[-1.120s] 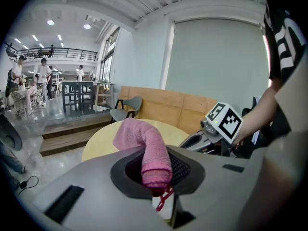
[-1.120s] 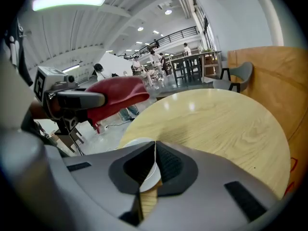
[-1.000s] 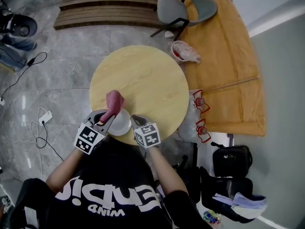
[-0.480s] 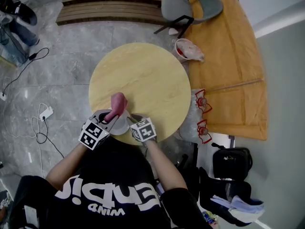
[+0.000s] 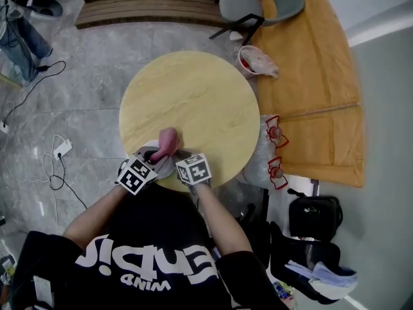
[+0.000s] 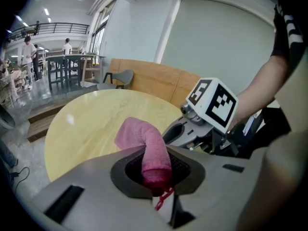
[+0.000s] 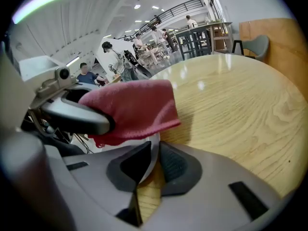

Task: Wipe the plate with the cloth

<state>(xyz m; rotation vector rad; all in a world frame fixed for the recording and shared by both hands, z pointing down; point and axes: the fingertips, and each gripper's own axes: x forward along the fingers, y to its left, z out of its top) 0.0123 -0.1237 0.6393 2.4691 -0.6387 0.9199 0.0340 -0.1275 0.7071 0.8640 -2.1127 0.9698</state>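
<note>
Left tool (image 6: 156,179): one cloth (image 6: 147,146); right tool (image 7: 149,163): one plate (image 7: 126,143).

Fuzzy cloth (image 6: 144,143), smooth plate (image 7: 154,146), glossy wooden table (image 5: 193,95)

The round light-wood table (image 5: 193,102) stands on a grey stone floor (image 5: 84,95); one white plate (image 5: 150,147) (largely covered from above) sits at its near edge.

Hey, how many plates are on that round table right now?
1. A white plate is at the near edge of the table, its rim clamped in the right gripper, partly covered by the pink cloth that the left gripper holds.
</note>
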